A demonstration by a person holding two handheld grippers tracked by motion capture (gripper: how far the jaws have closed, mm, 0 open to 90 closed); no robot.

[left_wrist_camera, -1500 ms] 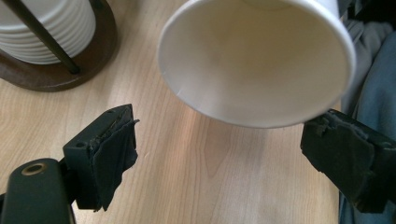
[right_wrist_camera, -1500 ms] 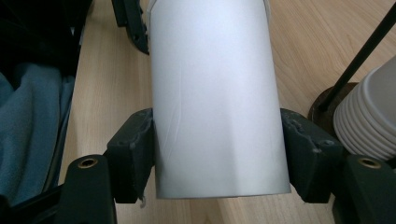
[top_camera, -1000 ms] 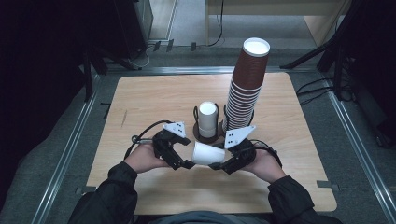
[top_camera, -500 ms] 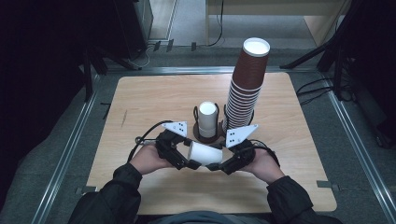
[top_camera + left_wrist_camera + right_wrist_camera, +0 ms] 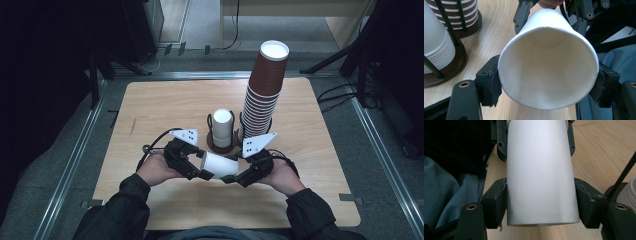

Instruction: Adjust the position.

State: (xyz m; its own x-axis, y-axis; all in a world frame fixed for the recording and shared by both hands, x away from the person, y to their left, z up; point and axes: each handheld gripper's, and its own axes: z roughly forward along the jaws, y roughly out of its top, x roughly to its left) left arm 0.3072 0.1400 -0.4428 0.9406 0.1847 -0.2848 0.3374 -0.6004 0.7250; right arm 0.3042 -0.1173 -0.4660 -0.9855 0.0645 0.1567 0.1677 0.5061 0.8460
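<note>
Above wooden table (image 5: 160, 110), white cup (image 5: 219, 165) sideways, clamped between left tongs (image 5: 204, 174) and right tongs (image 5: 226, 178).

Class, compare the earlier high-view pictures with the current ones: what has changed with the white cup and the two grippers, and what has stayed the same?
The left gripper has just been closing its jaws onto the rim end of the white cup, and its pads now press it. The right gripper keeps its grip on the cup's base end. Both hands, the brown cup stack and the white cup stack stayed put.

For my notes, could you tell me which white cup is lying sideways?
The white cup gripped between both grippers lies sideways; the short white stack and tall brown stack stand upright in holders.
</note>
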